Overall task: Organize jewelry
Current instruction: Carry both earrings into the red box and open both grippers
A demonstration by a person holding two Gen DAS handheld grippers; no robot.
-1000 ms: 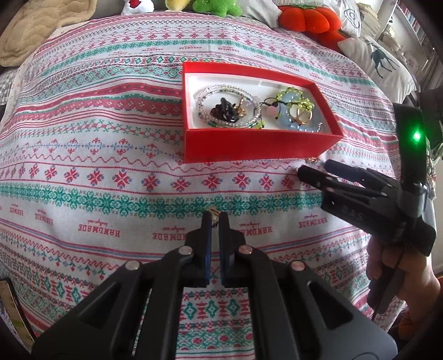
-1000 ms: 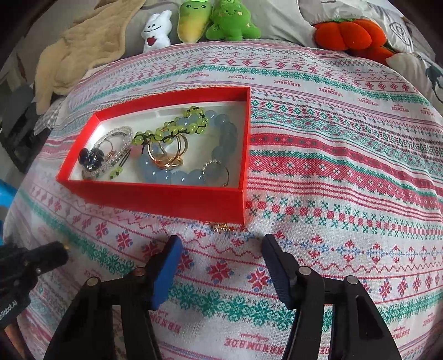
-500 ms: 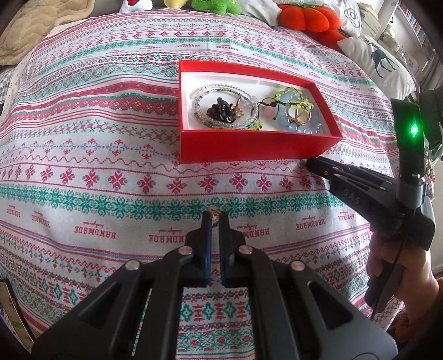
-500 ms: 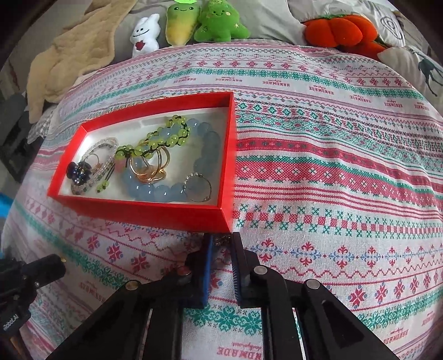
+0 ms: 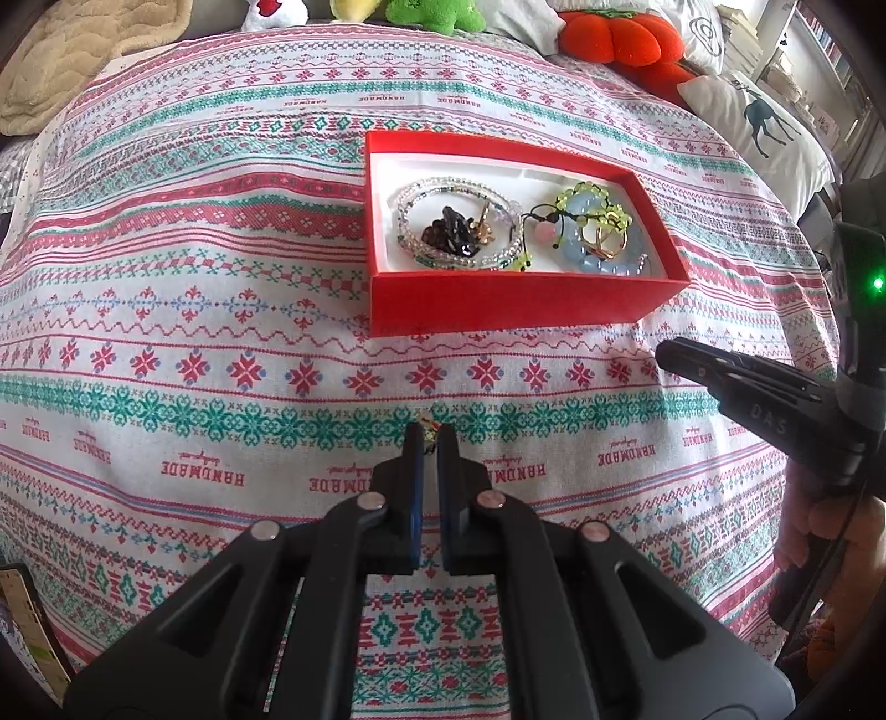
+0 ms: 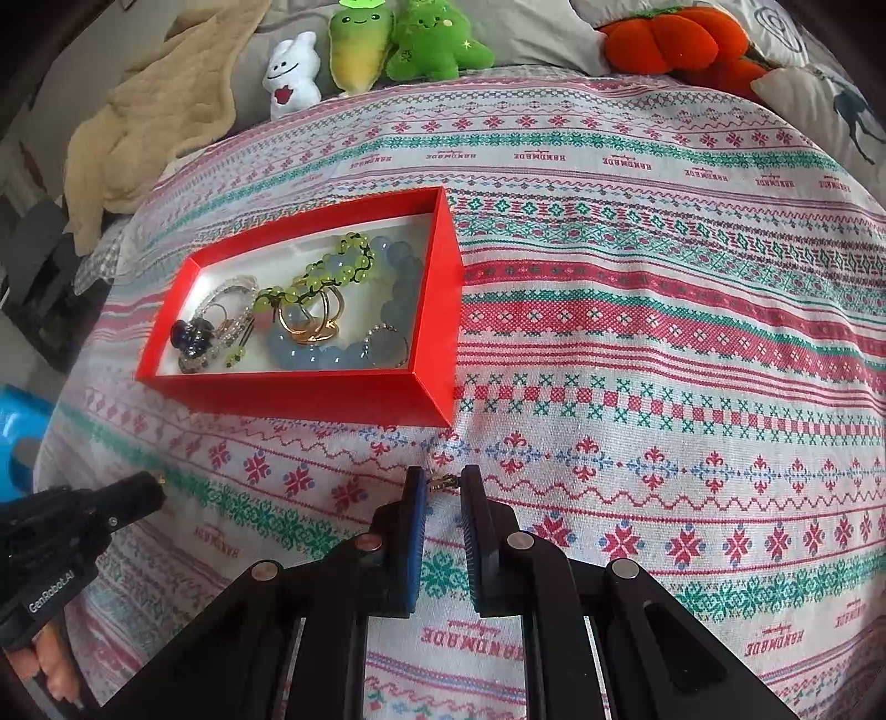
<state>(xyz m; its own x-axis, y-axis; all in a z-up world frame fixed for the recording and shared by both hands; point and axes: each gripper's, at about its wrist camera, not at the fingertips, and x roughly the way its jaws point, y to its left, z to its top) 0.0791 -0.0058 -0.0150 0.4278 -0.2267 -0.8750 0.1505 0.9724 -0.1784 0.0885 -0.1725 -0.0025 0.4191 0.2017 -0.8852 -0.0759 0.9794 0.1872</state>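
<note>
A red box (image 5: 520,302) (image 6: 310,396) lies on the patterned bedspread, holding bead bracelets (image 5: 459,221), a blue bead bracelet (image 6: 387,288) and gold rings (image 6: 310,321). My left gripper (image 5: 430,435) is shut on a small gold jewelry piece (image 5: 427,423) at its tips, short of the box. My right gripper (image 6: 443,483) is shut on a small gold piece (image 6: 443,483), just in front of the box's near right corner. The right gripper also shows in the left wrist view (image 5: 673,354), and the left gripper in the right wrist view (image 6: 149,487).
Plush toys (image 6: 360,50), an orange plush pumpkin (image 6: 675,39) and a beige blanket (image 6: 166,111) lie at the far edge of the bed. A deer pillow (image 5: 764,127) lies at the right. A blue object (image 6: 16,432) sits off the bed's left edge.
My right gripper has closed from wide open onto the small gold piece by the box corner, then pulled back slightly with it. My left gripper stayed shut on its piece.
</note>
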